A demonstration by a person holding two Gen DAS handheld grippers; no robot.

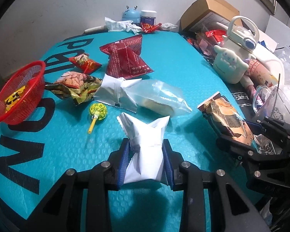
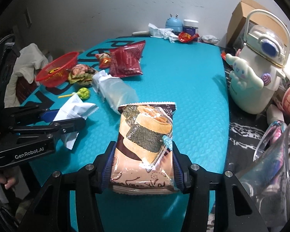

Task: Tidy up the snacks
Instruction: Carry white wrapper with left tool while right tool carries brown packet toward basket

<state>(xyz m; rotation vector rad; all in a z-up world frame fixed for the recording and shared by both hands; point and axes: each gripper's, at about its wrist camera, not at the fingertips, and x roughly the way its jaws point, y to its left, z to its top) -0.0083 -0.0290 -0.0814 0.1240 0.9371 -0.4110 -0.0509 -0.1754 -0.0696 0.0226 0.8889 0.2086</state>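
**Two packets held, the rest spread on the table**

While my left claw (image 1: pixel 146 150) is closed on a white packet (image 1: pixel 145 145), its blue pads pressing both sides, my right claw (image 2: pixel 143 154) is clamped the same way around a seaweed-roll snack packet (image 2: pixel 145 135). Both packets are lifted off the teal table (image 1: pixel 183 73). Beyond them lie a clear bag (image 1: pixel 160 98) touching a silver-white packet (image 1: pixel 114 92), a dark red bag (image 1: pixel 127 58), a small red-orange packet (image 1: pixel 85 62), a crumpled shrimp-cracker bag (image 1: pixel 75 83) and a green lollipop (image 1: pixel 98 112) with a yellow stick. A red mesh basket (image 1: pixel 19 94) stands at the table's left edge (something yellow lies inside; I cannot tell what). On the right, just beside the teal surface, stands a cream bottle (image 2: pixel 257 73) with a cartoon figure.
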